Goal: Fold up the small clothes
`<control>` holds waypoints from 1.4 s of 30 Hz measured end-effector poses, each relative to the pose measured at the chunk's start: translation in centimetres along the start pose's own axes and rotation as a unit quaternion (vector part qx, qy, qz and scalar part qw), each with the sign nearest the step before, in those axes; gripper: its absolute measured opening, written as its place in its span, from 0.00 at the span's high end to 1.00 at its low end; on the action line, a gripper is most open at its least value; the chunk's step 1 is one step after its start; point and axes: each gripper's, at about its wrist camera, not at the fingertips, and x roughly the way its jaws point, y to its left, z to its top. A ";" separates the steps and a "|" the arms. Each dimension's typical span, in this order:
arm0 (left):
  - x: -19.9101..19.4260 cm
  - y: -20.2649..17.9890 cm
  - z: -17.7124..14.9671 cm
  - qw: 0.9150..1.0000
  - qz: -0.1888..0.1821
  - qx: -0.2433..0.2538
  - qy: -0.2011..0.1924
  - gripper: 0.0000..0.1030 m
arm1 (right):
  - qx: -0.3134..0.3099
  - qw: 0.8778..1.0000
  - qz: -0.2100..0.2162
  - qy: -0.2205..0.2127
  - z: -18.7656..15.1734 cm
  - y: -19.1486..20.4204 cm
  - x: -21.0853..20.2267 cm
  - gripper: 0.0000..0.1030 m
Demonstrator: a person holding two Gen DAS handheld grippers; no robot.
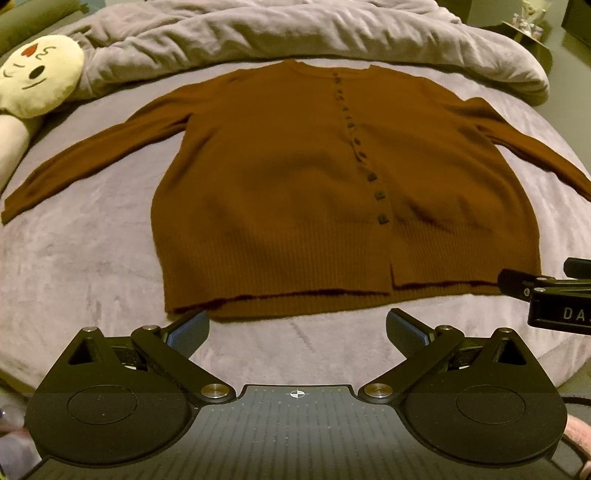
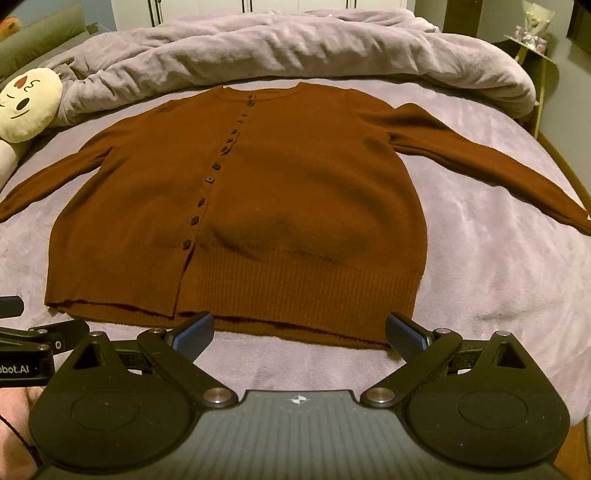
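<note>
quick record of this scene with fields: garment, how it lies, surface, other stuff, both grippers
garment: brown button-front cardigan
lie: flat, front up, buttoned, sleeves spread to both sides, hem nearest the grippers
surface: bed sheet
other: rumpled duvet beyond the collar; cream plush toy at far left
left gripper: jaws open, empty, just short of the hem
right gripper: jaws open, empty, at the hem

Bed (image 1: 92,266) covered by a mauve plush sheet, surface smooth. Rumpled grey-lilac duvet (image 1: 295,33) bunched across the far end of the bed. Cream round plush toy (image 1: 38,79) at far left, lying against the duvet edge; stitched face with a red heart mark. Olive bolster (image 2: 44,27) behind it. Small side table (image 2: 532,40) at far right beyond the bed, holding a pale wrapped item, detail unclear.
</note>
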 end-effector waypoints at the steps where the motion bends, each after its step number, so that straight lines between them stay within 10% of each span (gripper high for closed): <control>1: 0.0 0.0 0.0 1.000 0.000 0.000 0.000 0.00 | 0.001 1.000 0.000 0.000 0.0 -0.1 0.0 0.04; 33: 1.6 -0.7 0.2 0.999 0.005 -0.002 0.032 0.00 | 0.004 0.998 0.038 -0.059 -1.1 -1.6 0.1 0.04; 42: 0.8 -1.2 2.0 1.000 0.006 -0.005 0.000 0.00 | 0.159 0.972 0.170 -0.029 -0.2 -9.0 2.6 0.04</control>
